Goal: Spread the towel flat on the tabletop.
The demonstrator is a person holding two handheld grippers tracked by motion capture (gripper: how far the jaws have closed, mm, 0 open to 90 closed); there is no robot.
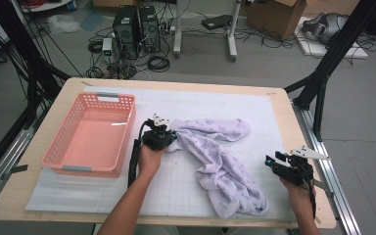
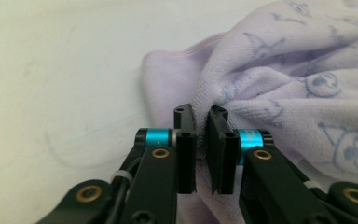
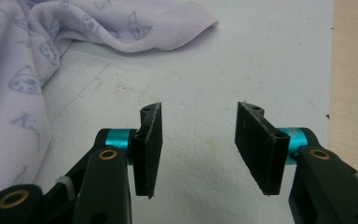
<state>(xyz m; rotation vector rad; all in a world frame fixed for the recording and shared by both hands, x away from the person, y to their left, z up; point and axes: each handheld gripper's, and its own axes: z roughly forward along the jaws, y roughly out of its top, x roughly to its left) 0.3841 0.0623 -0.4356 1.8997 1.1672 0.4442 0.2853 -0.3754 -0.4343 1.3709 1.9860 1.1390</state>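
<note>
While the pink basket (image 1: 90, 139) sits on the left side of the table (image 1: 284, 105), it's got nothing in it as far as I can see from the high view, just its bare pink floor and slotted walls. It rests on the white gridded mat (image 1: 176, 186) that covers most of the tabletop.

Just right of the basket is the left gripper (image 1: 169, 136), touching the near-left end of a lavender towel (image 1: 220, 166). The towel lies crumpled on the mat, running from the middle of the table toward the front edge, with a little cartoon print all over it. From the left gripper view, the left gripper (image 2: 201, 122) has its jaws nearly together with a fold of the towel (image 2: 303, 84) bunched right against the tips. There's a thin gap between the pads, and I honestly can't tell if any cloth is actually pinched in there.

Over on the right, the right gripper (image 1: 273, 162) is well apart from the towel's edge, near the right side of the mat. The right gripper view shows its jaws (image 3: 198, 116) spread wide with only bare mat (image 3: 261, 56) between them, and the towel (image 3: 121, 28) lying off to the upper left.
</note>
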